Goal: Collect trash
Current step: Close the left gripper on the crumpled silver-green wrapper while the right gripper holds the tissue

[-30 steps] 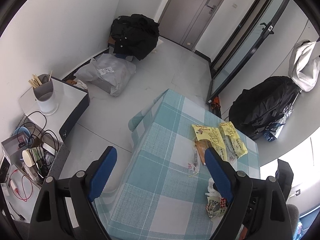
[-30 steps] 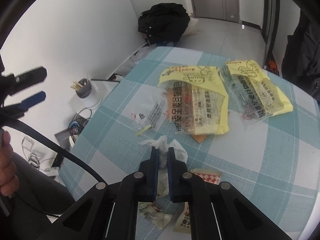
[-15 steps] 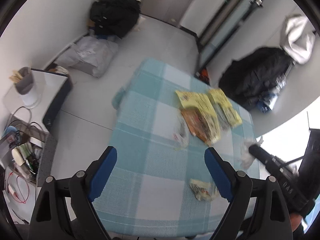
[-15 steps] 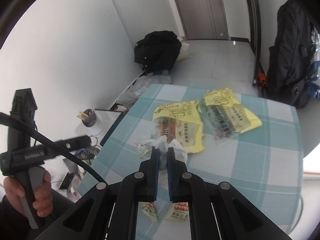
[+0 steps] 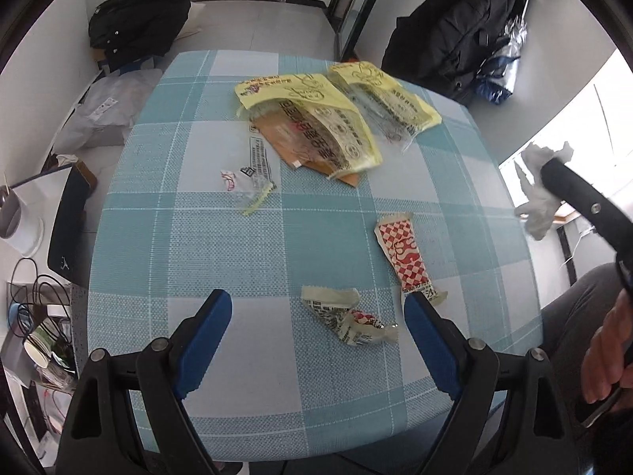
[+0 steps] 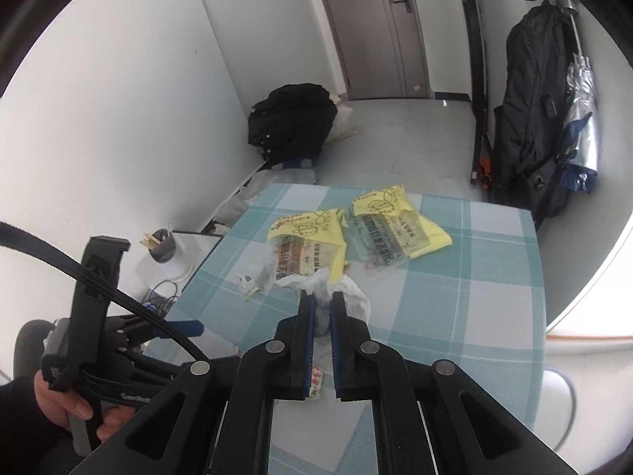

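The right gripper (image 6: 323, 308) is clenched on a crumpled white tissue (image 6: 322, 283), held in the air above the checked surface (image 6: 455, 308); in the left wrist view that tissue (image 5: 540, 194) hangs out past the surface's edge at 3 o'clock. The left gripper (image 5: 316, 316) has its fingers released and wide apart, empty, low over the near edge.

No bin shows in either view, so where the tissue should go cannot be told. Judging by the layout, the step in hand is carrying the tissue off while the left side lines up its own pick.

To do it well:
- Keep the right fingers pressed together; tissue is light and slips easily.
- The crumpled wrapper (image 5: 348, 316) lies just ahead between the left fingers, the red checked wrapper (image 5: 403, 253) beyond it at 1 o'clock. Take the crumpled one first: come straight down and close across its raised middle, not its flat edge.
- The 2 yellow packets (image 5: 336, 118) and the clear scrap (image 5: 253, 170) at 11 o'clock lie flat; they likely need an edge pinch.
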The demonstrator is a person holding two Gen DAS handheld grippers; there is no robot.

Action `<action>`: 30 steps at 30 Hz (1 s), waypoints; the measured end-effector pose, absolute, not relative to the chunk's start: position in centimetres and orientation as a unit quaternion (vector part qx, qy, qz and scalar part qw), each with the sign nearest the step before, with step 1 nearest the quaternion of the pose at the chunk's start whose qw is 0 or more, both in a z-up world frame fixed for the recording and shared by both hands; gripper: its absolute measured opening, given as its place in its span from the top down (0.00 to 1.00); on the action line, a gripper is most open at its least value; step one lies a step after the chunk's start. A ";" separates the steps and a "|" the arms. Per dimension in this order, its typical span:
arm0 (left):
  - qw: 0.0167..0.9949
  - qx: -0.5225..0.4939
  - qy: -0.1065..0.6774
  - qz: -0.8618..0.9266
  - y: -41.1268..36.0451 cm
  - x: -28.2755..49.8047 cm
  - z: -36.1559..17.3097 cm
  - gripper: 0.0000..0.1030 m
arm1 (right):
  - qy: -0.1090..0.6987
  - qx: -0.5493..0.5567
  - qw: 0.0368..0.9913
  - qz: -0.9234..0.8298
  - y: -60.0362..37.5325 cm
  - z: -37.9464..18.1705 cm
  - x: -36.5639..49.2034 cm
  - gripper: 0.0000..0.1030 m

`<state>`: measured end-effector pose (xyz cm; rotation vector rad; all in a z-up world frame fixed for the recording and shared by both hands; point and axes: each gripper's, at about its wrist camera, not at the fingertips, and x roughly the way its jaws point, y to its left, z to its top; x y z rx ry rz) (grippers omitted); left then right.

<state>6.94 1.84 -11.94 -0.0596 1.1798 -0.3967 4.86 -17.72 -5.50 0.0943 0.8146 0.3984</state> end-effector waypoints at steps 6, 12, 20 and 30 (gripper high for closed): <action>0.803 -0.033 0.566 -0.182 1.8 6.8 -12.9 0.23 | 0.389 0.052 0.900 0.191 -18.9 -5.3 4.4 0.94; 0.804 -0.024 0.569 -0.172 1.5 6.7 -13.2 0.35 | 0.390 0.056 0.899 0.191 -19.4 -5.4 4.2 0.94; 0.811 0.002 0.561 -0.167 0.6 6.8 -13.4 0.64 | 0.386 0.056 0.900 0.192 -19.4 -5.2 3.8 0.93; 0.808 0.008 0.561 -0.181 0.4 6.6 -13.3 0.78 | 0.386 0.054 0.901 0.189 -19.4 -5.2 3.6 0.93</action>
